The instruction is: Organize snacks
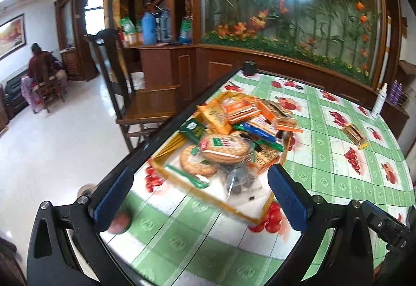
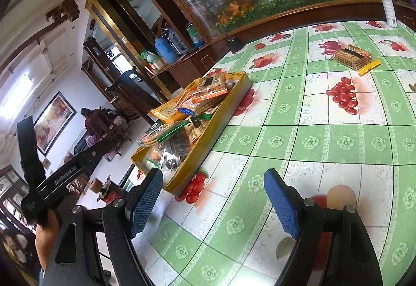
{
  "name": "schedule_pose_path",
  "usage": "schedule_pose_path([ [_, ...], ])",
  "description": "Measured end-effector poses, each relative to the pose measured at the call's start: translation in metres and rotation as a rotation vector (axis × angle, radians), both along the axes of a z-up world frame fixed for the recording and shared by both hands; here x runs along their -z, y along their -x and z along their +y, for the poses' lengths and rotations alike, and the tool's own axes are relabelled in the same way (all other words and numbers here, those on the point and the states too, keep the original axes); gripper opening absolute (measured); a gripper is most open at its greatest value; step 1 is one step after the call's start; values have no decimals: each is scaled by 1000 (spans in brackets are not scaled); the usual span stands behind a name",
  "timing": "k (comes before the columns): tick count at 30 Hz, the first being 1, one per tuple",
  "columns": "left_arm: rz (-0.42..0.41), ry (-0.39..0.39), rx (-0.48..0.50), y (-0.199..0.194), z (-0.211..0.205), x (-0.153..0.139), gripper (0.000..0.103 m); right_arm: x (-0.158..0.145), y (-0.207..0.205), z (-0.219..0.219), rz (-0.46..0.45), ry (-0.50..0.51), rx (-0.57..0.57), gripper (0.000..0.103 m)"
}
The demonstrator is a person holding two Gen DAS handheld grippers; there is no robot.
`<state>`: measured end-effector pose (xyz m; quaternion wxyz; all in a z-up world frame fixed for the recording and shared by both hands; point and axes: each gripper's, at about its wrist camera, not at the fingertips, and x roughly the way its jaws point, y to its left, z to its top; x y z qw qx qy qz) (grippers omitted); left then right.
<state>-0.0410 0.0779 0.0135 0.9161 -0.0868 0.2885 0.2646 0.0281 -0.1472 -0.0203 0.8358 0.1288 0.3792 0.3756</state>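
left hand-held gripper (image 2: pixel 28 150) seen whole only from right wrist.

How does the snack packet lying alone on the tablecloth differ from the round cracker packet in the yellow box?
The lone snack packet is rectangular, orange and brown; the round cracker packet is a clear wrap showing tan discs. The lone packet lies flat on the tablecloth, apart from everything; the cracker packet sits in the yellow box, piled among other packets. Both are sealed, and no gripper touches either.
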Motion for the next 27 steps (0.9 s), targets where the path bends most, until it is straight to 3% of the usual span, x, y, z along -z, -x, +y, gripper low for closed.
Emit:
schedule_pose_path([
  [9, -8, -147, -2, 24, -38, -4, 103, 3, 13, -2, -2, -9, -18, 86],
  [15, -45, -365, -40, 39, -75, -7, 103, -3, 20, 1, -24, 0, -36, 86],
  [20, -48, -271, 17, 43, -75, -8, 103, -7, 26, 0, -37, -1, -44, 87],
  [27, -67, -203, 18, 50, -73, -9, 103, -11, 31, 0, -57, 8, -51, 87],
])
